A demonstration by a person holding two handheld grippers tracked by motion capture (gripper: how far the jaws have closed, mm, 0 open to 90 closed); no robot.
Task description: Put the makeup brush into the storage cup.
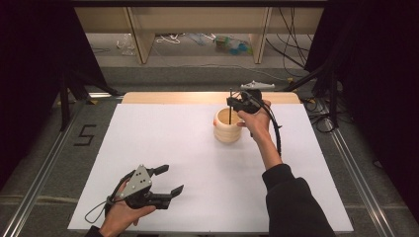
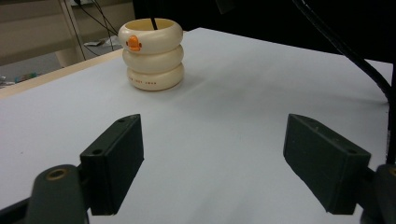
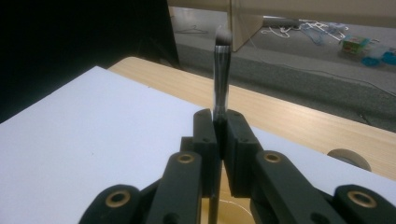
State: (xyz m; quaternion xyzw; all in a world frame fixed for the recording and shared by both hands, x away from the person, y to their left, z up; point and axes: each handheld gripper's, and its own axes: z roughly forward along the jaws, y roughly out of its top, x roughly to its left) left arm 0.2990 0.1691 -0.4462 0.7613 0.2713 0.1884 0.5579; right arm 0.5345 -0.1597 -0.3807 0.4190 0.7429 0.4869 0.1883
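A cream cup (image 1: 228, 129) shaped like stacked rings stands at the far right-centre of the white table top; it is also the cream cup (image 2: 152, 53) with an orange mark in the left gripper view. My right gripper (image 1: 232, 102) hangs just over it, shut on a thin black brush (image 1: 230, 116) held upright, its lower end down inside the cup. In the right gripper view the jaws (image 3: 219, 119) pinch the brush (image 3: 221, 70), whose grey tip points up. My left gripper (image 1: 173, 178) rests near the front left edge, open, with nothing between its pads (image 2: 116, 163).
The white sheet (image 1: 163, 138) covers the table, with a bare wooden strip (image 1: 173, 98) along the far edge. Behind the table, cables and small items (image 1: 230, 44) lie on the floor among wooden legs. A "5" mark (image 1: 85, 134) lies on the floor at left.
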